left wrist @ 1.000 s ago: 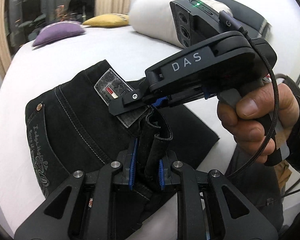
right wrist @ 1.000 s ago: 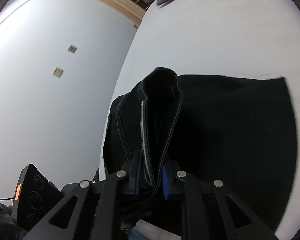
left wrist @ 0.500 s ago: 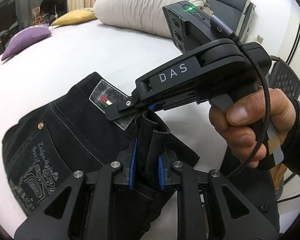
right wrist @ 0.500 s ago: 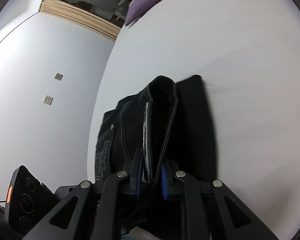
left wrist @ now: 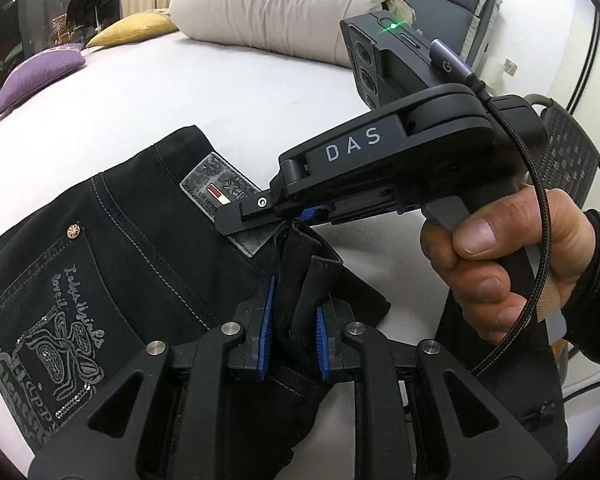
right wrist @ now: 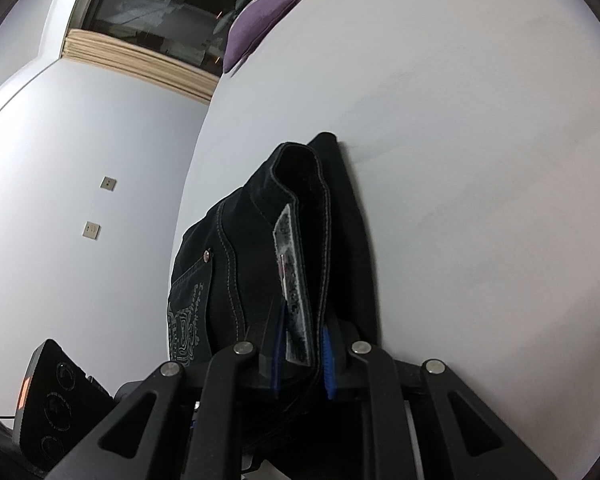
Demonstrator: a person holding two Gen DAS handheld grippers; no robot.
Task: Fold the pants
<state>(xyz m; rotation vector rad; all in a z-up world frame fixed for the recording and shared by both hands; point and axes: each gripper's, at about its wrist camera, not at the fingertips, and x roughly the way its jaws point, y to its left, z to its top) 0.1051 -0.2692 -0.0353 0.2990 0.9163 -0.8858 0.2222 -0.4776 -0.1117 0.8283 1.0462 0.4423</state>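
Black jeans (left wrist: 112, 248) with an embroidered back pocket and a grey waistband patch (left wrist: 216, 194) lie folded on the white bed (left wrist: 204, 92). My left gripper (left wrist: 292, 316) is shut on a bunched fold of the waistband near the bed's edge. My right gripper (left wrist: 260, 220), held in a hand, crosses just above it and pinches the same waistband by the patch. In the right wrist view the right gripper (right wrist: 300, 344) is shut on the waistband with the patch (right wrist: 290, 276) between its blue pads, and the jeans (right wrist: 236, 264) hang leftward.
A purple cushion (left wrist: 36, 76), a yellow cushion (left wrist: 136, 28) and a rolled cream duvet (left wrist: 284, 8) lie at the far side of the bed. A dark chair (left wrist: 456, 8) and a cable (left wrist: 540, 184) are at the right. The left gripper's camera unit (right wrist: 52, 404) shows at lower left in the right wrist view.
Both grippers have pulled the jeans toward the near bed edge while keeping their grip. The spread dark panel in the right wrist view has narrowed to a thin folded edge.
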